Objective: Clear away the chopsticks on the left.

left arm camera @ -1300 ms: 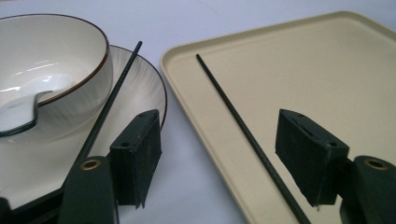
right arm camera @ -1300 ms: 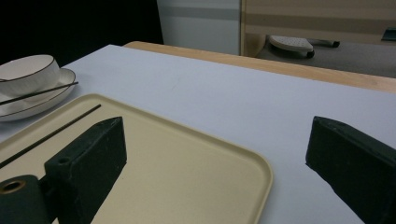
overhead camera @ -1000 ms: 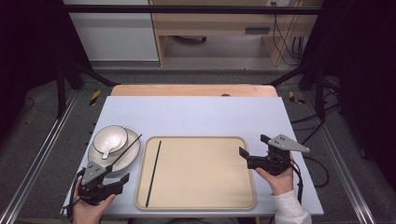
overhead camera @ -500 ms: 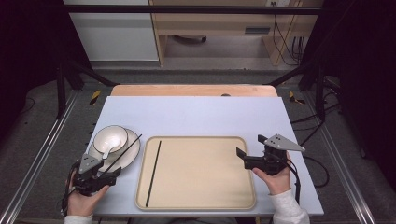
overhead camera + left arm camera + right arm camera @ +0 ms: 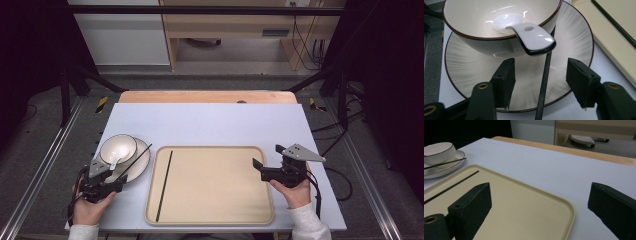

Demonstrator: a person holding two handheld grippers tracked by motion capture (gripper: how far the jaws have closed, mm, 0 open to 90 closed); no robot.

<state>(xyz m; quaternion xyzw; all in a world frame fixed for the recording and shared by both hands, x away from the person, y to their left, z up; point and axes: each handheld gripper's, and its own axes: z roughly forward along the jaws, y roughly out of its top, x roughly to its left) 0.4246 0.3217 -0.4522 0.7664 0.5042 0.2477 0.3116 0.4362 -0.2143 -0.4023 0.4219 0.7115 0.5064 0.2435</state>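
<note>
1. My left gripper (image 5: 540, 75) sits low over the near edge of the plate (image 5: 469, 75), at the left end of the table (image 5: 210, 120).
2. Its jaws have just been closing in; they stand apart, with a black chopstick (image 5: 545, 82) running up between them. The pads do not press on it: I see a gap on each side.
3. That chopstick lies slanted across the plate, its far end passing beside the bowl (image 5: 474, 15).
4. The bowl stands on the plate, and a white spoon (image 5: 531, 37) rests in it with its handle hanging over the rim toward me.
5. A second chopstick (image 5: 164, 185) lies along the left side of the tan tray (image 5: 215, 210), just beside the plate.
6. My right gripper (image 5: 539, 207) hovers over the tray's right edge, jaws wide apart with nothing between them.
</note>
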